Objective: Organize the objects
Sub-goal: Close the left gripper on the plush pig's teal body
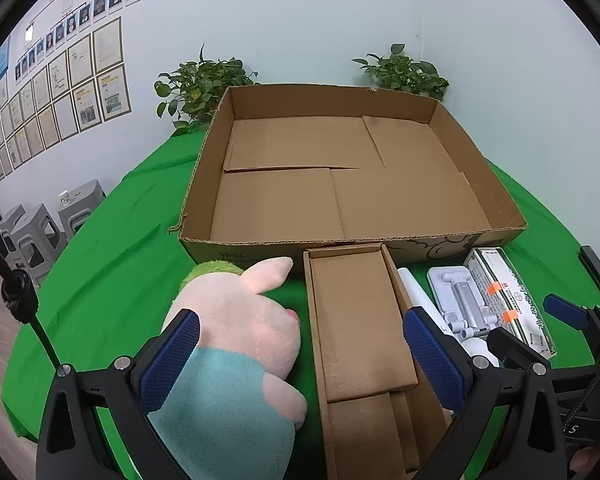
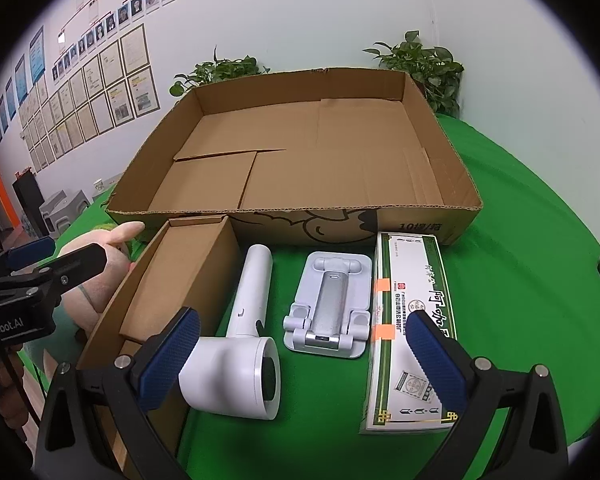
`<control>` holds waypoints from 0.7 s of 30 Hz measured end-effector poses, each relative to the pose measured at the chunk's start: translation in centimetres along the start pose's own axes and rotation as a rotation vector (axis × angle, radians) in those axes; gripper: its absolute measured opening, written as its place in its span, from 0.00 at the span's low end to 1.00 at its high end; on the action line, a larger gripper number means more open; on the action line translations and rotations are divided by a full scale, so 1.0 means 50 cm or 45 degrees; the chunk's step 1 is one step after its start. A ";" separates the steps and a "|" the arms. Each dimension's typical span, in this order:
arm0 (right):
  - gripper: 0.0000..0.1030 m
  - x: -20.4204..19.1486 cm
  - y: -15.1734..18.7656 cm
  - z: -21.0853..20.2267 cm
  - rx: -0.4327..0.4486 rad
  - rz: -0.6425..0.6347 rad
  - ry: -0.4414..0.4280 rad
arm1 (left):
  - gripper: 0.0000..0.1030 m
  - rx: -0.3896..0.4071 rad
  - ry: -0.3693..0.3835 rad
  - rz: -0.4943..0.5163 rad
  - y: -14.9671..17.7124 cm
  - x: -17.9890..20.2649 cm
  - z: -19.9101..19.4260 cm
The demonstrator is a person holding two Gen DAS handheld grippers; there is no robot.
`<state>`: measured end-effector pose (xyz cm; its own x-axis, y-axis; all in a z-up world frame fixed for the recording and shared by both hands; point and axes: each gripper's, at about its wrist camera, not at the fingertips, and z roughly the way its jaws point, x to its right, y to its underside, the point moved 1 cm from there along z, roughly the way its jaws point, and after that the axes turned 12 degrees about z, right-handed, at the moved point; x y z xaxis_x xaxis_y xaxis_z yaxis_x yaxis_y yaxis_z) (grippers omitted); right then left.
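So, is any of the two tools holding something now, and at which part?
Nothing is held. The left tool stands open above the plush toy and the small cardboard box; the right tool stands open above the hair dryer and phone stand.

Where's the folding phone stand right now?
Right wrist view: the white folding phone stand lies on the green cloth between the white handheld dryer and the green-trimmed white carton.

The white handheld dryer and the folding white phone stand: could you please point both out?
white handheld dryer (image 2: 249, 312): right wrist view, on its straight handle.
folding white phone stand (image 2: 329, 307): right wrist view, on its silver centre arm.
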<state>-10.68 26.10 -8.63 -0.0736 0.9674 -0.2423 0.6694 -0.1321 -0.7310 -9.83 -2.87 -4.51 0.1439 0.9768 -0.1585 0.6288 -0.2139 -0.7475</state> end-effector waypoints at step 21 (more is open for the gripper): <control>0.99 -0.038 0.008 -0.020 0.023 -0.065 0.037 | 1.00 0.033 0.042 -0.032 0.020 -0.028 -0.033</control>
<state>-9.54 24.44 -7.83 -0.0855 0.9789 -0.1855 0.6520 -0.0858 -0.7533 -8.14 -4.46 -3.95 0.1537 0.9810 -0.1180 0.6128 -0.1883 -0.7675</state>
